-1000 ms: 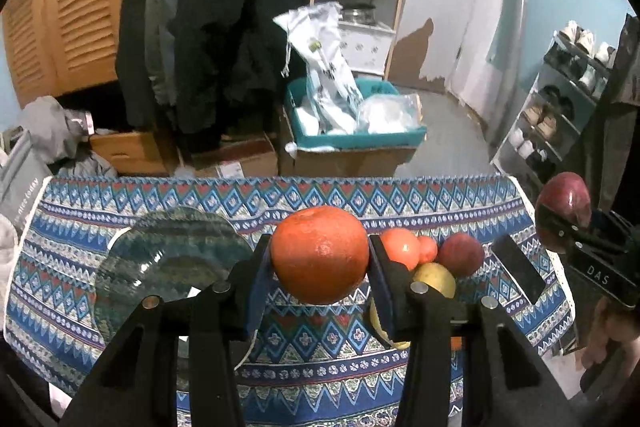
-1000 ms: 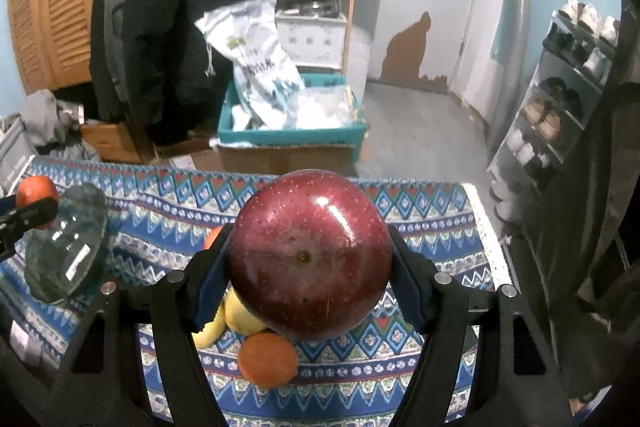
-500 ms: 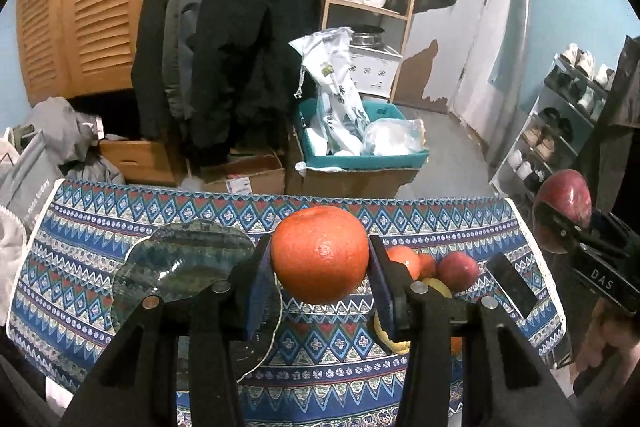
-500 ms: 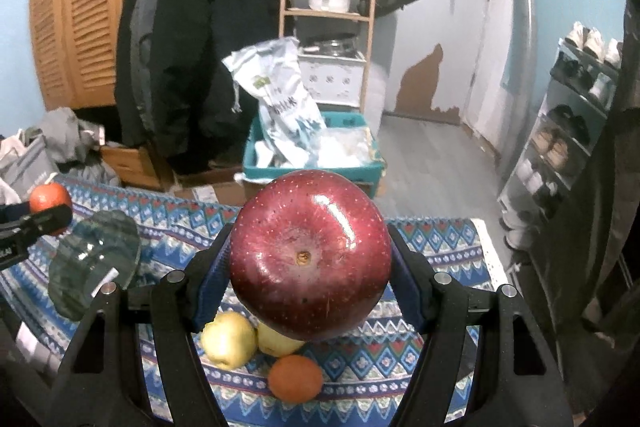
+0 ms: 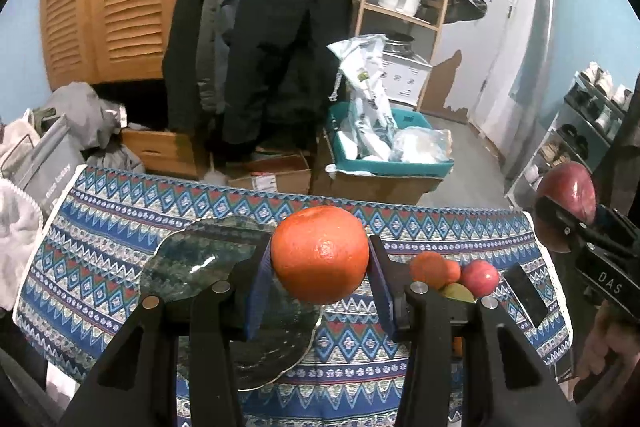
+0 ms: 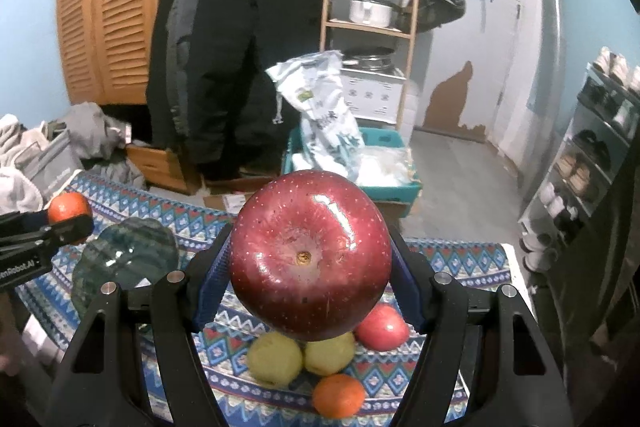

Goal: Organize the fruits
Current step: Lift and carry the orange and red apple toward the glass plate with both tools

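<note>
Fruit fills both grippers, and we carry each piece clear above the worktop [image 5: 100, 227]. Nearest in our left view, the left gripper [image 5: 320, 263] pinches an orange [image 5: 320, 255] between its blue pads, jaws drawn in tight on its sides. Just below and to the left of that orange lies the glass plate [image 5: 192, 267], so we judge the left hand the nearer one to it; a short drop forward and left would set the orange there. In our right view, the right gripper [image 6: 310, 267] clamps a big red apple [image 6: 310, 255], jaws about half spread around it, stem end facing the camera. Under it on the cloth sit two yellow fruits [image 6: 276, 359], a pink apple [image 6: 382, 327] and a small orange [image 6: 338, 395], bunched together and touching. From this hand the plate lies well off to the left, past the pile. Beyond the worktop's far edge stands a teal crate [image 5: 384, 167] on the floor.
</note>
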The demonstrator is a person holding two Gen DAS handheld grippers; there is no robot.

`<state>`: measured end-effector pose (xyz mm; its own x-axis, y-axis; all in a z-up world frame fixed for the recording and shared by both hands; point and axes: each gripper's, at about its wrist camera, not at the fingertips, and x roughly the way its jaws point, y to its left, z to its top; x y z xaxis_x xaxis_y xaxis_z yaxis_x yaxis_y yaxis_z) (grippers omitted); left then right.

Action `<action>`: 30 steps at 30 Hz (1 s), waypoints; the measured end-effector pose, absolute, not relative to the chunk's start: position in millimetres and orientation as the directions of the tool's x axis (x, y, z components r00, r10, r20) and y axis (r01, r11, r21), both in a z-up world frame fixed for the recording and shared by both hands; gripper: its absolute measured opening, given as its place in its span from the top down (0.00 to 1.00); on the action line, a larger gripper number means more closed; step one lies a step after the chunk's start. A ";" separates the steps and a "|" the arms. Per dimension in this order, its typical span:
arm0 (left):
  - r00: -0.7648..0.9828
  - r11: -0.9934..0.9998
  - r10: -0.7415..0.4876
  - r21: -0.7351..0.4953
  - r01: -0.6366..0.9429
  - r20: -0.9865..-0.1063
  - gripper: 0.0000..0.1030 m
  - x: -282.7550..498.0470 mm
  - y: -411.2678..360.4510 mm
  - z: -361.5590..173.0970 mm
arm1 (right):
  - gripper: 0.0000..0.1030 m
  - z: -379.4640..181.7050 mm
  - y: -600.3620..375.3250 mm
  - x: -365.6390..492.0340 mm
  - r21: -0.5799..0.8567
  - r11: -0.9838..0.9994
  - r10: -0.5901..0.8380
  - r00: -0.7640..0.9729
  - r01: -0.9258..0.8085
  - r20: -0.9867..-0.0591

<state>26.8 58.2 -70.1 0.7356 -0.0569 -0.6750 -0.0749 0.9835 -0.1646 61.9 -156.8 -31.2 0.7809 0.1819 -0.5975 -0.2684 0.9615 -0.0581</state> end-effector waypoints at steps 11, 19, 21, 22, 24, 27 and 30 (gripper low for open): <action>0.720 0.977 0.015 -0.144 -0.159 -0.693 0.55 22.2 95.9 -79.1 | 0.31 -38.5 -99.7 74.3 -0.048 0.935 0.248 0.741 -0.353 -0.625; 0.715 0.966 0.068 -0.134 -0.222 -0.696 0.55 17.3 126.5 -85.3 | 0.31 -49.4 -58.2 83.2 -0.058 0.914 0.271 0.709 -0.403 -0.651; 0.709 0.962 0.076 -0.137 -0.238 -0.701 0.55 17.1 135.9 -88.8 | 0.31 -54.2 -46.3 86.4 -0.058 0.908 0.276 0.697 -0.415 -0.662; 0.706 0.960 0.080 -0.136 -0.244 -0.704 0.55 17.1 139.8 -90.9 | 0.31 -56.4 -42.6 88.5 -0.058 0.906 0.278 0.692 -0.420 -0.666; 0.696 0.958 0.093 -0.127 -0.258 -0.712 0.55 17.6 145.8 -95.9 | 0.31 -62.7 -30.5 91.4 -0.056 0.898 0.285 0.676 -0.435 -0.680; 0.681 0.955 0.119 -0.104 -0.277 -0.723 0.55 18.3 155.0 -104.2 | 0.31 -71.6 -15.4 95.3 -0.059 0.889 0.288 0.656 -0.454 -0.698; 0.656 0.951 0.139 -0.084 -0.296 -0.741 0.55 20.1 163.7 -116.6 | 0.31 -85.4 2.6 101.4 -0.053 0.878 0.295 0.624 -0.476 -0.724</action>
